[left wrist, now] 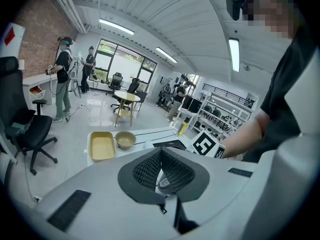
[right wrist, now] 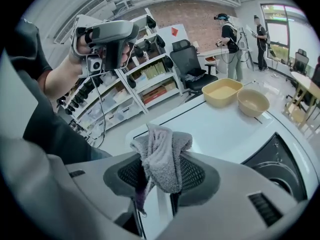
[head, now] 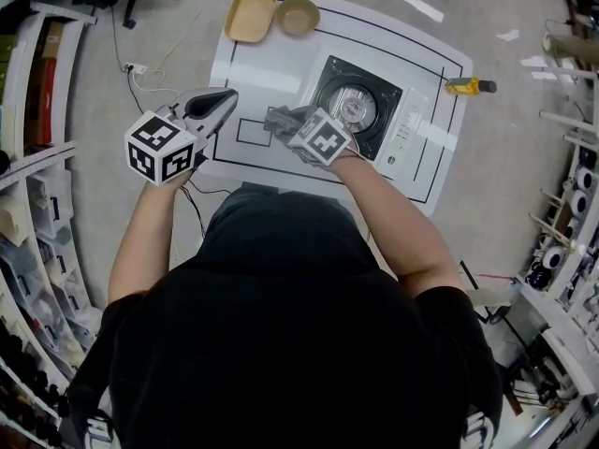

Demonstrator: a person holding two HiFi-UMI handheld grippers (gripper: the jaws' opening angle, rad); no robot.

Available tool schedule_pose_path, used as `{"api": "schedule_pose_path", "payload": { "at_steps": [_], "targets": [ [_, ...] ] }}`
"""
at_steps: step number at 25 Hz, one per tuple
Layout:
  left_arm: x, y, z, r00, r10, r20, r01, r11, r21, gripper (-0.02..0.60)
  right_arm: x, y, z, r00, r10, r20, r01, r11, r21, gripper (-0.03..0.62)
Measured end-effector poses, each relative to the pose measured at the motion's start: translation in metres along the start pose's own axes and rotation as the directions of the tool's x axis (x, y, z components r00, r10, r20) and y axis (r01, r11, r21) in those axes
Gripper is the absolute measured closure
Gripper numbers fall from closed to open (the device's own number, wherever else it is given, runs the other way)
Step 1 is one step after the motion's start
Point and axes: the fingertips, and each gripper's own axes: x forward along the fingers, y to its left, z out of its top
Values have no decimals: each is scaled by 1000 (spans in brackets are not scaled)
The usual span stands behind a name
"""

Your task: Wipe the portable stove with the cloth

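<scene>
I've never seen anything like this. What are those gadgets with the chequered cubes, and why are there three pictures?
There is no robot here: a person holds a two-jaw gripper in each hand, and the cubes are part of the grippers. One picture comes from a camera on the person's head, looking down. The other two come from cameras riding on the grippers, looking along their jaws. On the white table sit a stove, a yellow tray and a bowl. The right gripper is shut on a grey cloth, near the stove. The left gripper is held up in the air, jaws together, holding nothing.
</scene>
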Motion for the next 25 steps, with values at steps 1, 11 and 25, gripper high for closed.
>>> {"api": "schedule_pose_path", "payload": {
  "at_steps": [1, 11, 25],
  "targets": [
    [2, 2, 0, 1000, -1, -2, 1, 1000, 0, 558, -1, -7, 2, 1000, -15, 6, 15, 1000, -1, 396],
    [18, 16, 7, 999, -18, -27, 18, 1000, -11, 558, -12, -84, 27, 990, -138, 16, 138, 990, -5, 396],
    [36, 28, 6, 998, -25, -61, 24, 999, -28, 558, -39, -185, 57, 953, -299, 57, 299, 954, 2, 396]
  ]
}}
